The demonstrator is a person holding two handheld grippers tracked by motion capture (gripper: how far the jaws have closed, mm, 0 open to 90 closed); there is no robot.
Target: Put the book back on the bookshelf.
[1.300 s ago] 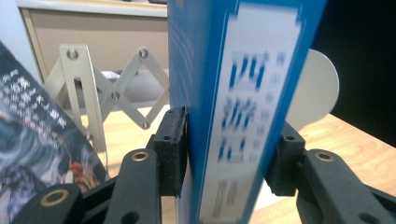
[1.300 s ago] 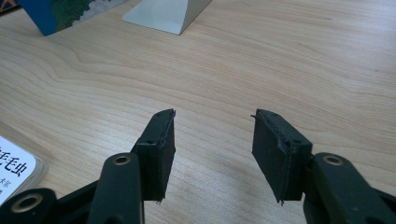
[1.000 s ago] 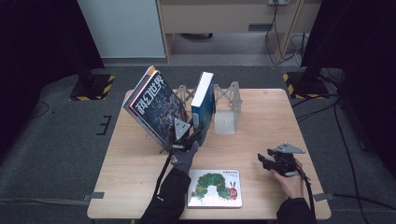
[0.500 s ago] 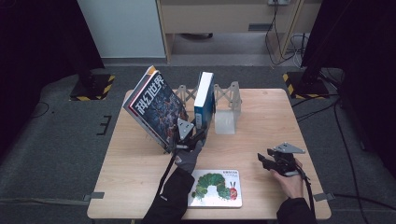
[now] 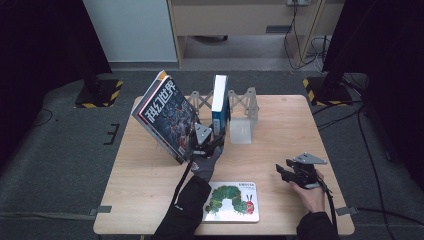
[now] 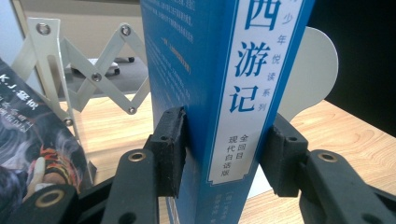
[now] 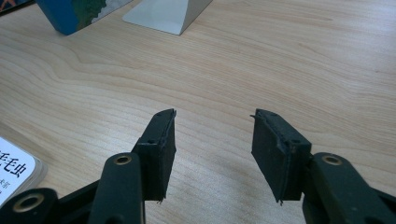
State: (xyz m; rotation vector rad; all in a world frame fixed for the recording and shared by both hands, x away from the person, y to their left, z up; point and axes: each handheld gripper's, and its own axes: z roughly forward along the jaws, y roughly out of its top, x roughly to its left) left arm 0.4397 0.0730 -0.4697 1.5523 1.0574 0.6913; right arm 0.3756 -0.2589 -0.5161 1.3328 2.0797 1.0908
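So the blue book (image 5: 219, 102) is standing upright near the middle of the table's (image 5: 310, 125) far edge, slotted in the expanding metal book rack (image 5: 245, 107), spine facing the person. The left gripper (image 5: 212, 141) is right up at the bottom of that spine, and in the left gripper view you can see the book (image 6: 219, 93) sitting between the two black jaws: the left pad looks like it's touching the cover, while there's a sliver of a gap at the right pad, and the jaws have just been opening a bit, so I'd call it a loosened grip with the book between them, not a real squeeze. Just left of it, a dark sci-fi magazine (image 5: 167, 117) leans tilted against the rack's left end, toward the far left part of the table. The right gripper (image 5: 285, 172) sits low over the table near the near right corner, well apart from the books, jaws about halfway apart with nothing between them; its own view shows bare wood (image 7: 261, 60) under the pads. A caterpillar picture book (image 5: 232, 200) lies flat at the near edge, between the person's two forearms, closer to the left sleeve (image 5: 185, 215).
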